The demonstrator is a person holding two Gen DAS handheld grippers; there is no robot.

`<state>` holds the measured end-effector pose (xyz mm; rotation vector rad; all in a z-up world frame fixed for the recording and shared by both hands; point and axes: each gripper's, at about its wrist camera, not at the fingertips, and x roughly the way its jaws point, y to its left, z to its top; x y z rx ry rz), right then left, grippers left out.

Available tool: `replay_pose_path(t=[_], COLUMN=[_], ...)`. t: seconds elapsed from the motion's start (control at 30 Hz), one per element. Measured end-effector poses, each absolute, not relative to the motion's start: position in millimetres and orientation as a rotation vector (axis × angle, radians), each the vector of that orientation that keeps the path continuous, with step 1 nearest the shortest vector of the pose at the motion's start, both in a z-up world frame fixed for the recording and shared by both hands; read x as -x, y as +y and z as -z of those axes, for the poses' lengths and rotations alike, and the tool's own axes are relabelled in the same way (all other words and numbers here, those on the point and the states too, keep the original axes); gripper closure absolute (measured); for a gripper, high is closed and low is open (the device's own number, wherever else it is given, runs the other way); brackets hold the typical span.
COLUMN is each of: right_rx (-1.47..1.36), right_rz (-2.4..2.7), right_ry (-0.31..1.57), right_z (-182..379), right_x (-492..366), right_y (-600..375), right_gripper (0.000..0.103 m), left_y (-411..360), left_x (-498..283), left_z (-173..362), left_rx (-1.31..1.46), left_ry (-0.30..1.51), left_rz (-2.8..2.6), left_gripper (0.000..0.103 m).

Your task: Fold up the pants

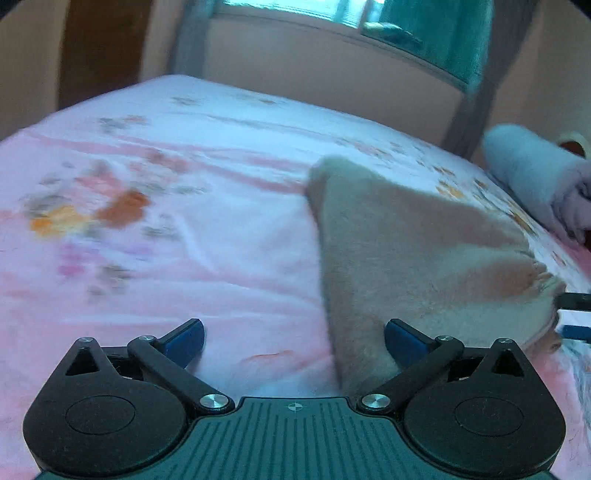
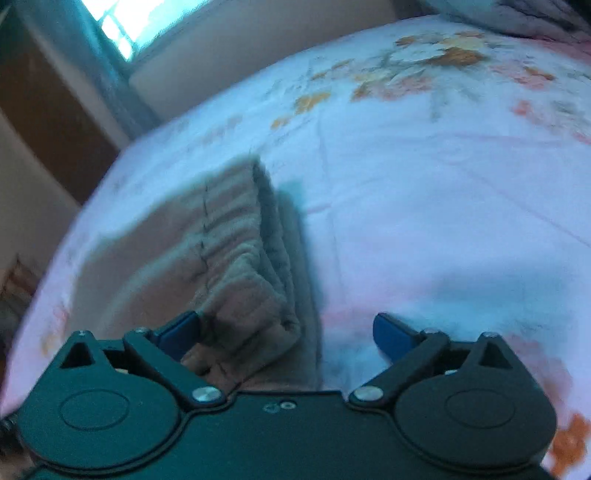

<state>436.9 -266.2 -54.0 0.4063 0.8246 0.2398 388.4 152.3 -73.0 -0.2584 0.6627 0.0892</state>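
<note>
The beige fleece pants (image 1: 399,258) lie folded on the pink floral bedsheet (image 1: 184,221), right of centre in the left wrist view. My left gripper (image 1: 293,341) is open and empty, its right finger over the pants' near edge. In the right wrist view the pants' ribbed elastic waistband (image 2: 243,258) lies at lower left. My right gripper (image 2: 286,334) is open and empty, with its left finger at the waistband's near corner. The right gripper's blue fingertips (image 1: 576,315) show at the left wrist view's right edge, by the pants' corner.
A rolled white cloth (image 1: 532,173) lies at the bed's far right edge. A wall with a window and teal curtain (image 1: 443,33) is behind the bed. A grey pillow or blanket (image 2: 517,14) sits at the bed's top right. Brown furniture (image 2: 48,110) stands beyond the bed's left edge.
</note>
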Motion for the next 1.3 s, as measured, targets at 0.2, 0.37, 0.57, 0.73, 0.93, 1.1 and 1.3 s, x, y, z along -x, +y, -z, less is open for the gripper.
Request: replay_pose_path(t=[0.2, 0.37, 0.57, 0.73, 0.93, 1.1, 1.3], right_rx=[-0.328, -0.141, -0.063, -0.076, -0.095, -0.061, -0.018], right_rz=[-0.313, -0.326, -0.306, -0.301, -0.306, -0.323, -0.311], right_ry=[0.627, 0.565, 0.445, 0.391, 0.371, 0.359, 0.372], right_z=[2.2, -10.7, -21.0, -21.5, -17.1, -22.3, -13.0], right_x=[-345.6, -251.0, -147.6, -102.8, -62.2, -41.4, -37.4], right_y=[-294.6, -285.6, -267.3, -261.0, -261.0, -252.3, -241.6], right_gripper=[0.006, 0.006, 0.006, 0.006, 0.006, 0.006, 0.006], left_y=[159.6, 147.8, 112.3, 80.6, 53.3, 38.1, 28.4], left_x=[-312.8, -240.5, -138.5, -87.3, -39.4, -11.9, -6.6], left_z=[43.2, 34.9, 22.7, 17.1, 8.5, 3.8, 7.9], left_rx=[0.203, 0.194, 0.201, 0.182, 0.142, 0.109, 0.066], left_ry=[0.598, 0.555, 0.449, 0.397, 0.356, 0.361, 0.365], left_rz=[-0.125, -0.142, -0.085, -0.026, 0.045, 0.054, 0.048], left_gripper=[0.0, 0.0, 0.0, 0.0, 0.0, 0.0, 0.0])
